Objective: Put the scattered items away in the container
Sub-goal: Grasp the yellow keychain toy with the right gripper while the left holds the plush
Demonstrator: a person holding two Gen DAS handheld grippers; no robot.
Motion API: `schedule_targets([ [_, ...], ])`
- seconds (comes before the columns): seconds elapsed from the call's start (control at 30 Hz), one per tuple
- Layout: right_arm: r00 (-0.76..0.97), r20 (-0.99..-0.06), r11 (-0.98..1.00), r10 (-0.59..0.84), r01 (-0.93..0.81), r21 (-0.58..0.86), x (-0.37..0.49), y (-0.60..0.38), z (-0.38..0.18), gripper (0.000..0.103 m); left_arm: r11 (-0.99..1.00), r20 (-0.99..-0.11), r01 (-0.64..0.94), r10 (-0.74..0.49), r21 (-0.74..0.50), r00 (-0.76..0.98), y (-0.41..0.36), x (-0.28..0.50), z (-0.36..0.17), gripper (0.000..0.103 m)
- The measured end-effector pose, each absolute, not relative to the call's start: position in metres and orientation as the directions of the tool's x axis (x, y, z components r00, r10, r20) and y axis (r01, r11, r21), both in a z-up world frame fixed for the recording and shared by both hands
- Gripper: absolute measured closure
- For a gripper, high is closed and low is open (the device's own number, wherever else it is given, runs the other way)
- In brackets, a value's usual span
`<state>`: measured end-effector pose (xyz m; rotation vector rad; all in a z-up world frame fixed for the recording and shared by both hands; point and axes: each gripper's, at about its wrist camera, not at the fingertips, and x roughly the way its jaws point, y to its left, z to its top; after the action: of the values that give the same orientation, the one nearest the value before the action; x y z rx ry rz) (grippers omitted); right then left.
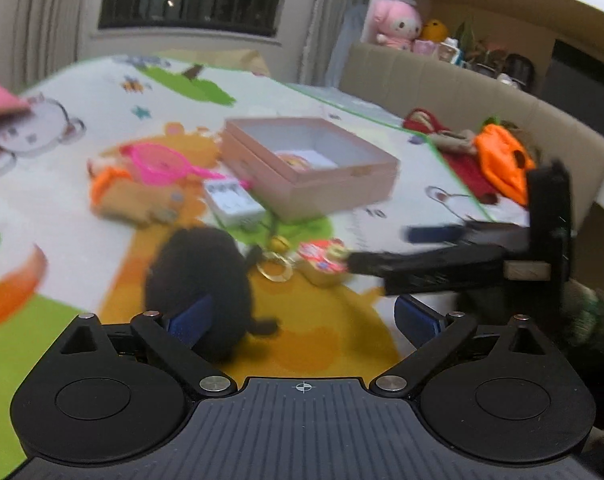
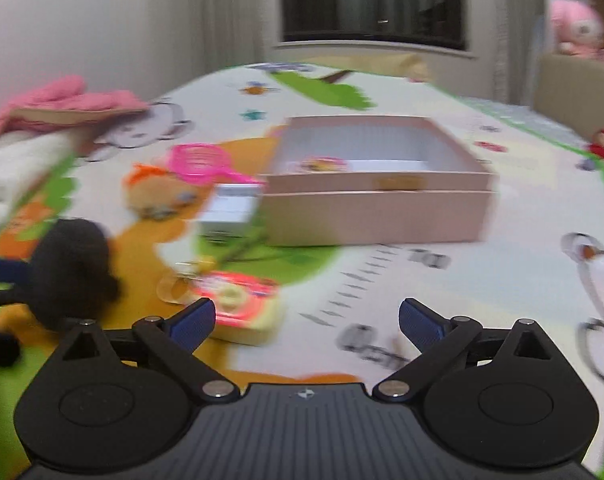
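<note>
A pink open box (image 1: 321,184) (image 2: 381,208) stands on the play mat with a small item inside. Scattered left of it lie a pink plastic scoop (image 1: 162,162) (image 2: 200,160), an orange-haired plush (image 1: 138,196) (image 2: 158,192), a white block (image 1: 234,200) (image 2: 232,210), a red-and-yellow toy (image 1: 323,262) (image 2: 242,304), a gold ring keychain (image 1: 276,266) and a black fuzzy ball (image 1: 200,280) (image 2: 72,272). My left gripper (image 1: 302,320) is open, its left finger against the black ball. My right gripper (image 2: 306,322) is open and empty, just right of the red-and-yellow toy; it also shows in the left wrist view (image 1: 381,252).
A pink cloth on a board (image 2: 70,104) and a white plush (image 2: 18,164) lie at the far left. An orange pumpkin toy (image 1: 501,160) and red doll (image 1: 425,120) lie by the beige headboard (image 1: 441,80). Plush toys (image 1: 395,20) sit on a shelf.
</note>
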<state>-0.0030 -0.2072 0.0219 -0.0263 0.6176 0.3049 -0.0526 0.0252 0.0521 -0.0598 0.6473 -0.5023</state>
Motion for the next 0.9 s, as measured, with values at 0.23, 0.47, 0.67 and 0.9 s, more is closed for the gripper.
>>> schedule_targets([
  [0.23, 0.724, -0.613, 0.92, 0.316, -0.392, 0.01, 0.014, -0.169, 0.012, 0.034, 0.907, -0.587, 0.367, -0.415, -0.206, 0.696, 0.035, -0.066, 0.043, 0.003],
  [0.47, 0.721, -0.621, 0.926, 0.307, -0.376, 0.021, 0.003, -0.177, 0.011, 0.045, 0.996, -0.568, 0.045, -0.079, -0.075, 0.819, 0.05, -0.05, 0.049, 0.002],
  [0.67, 0.734, -0.612, 0.93, 0.296, -0.368, 0.009, -0.018, -0.199, 0.022, 0.045, 1.0, -0.604, 0.005, -0.017, -0.022, 0.797, 0.045, -0.008, 0.03, 0.002],
  [0.9, 0.772, -0.577, 0.944, 0.266, -0.329, -0.004, -0.039, -0.231, 0.041, 0.045, 1.0, -0.604, -0.001, 0.016, 0.026, 0.797, 0.025, 0.005, 0.02, 0.017],
])
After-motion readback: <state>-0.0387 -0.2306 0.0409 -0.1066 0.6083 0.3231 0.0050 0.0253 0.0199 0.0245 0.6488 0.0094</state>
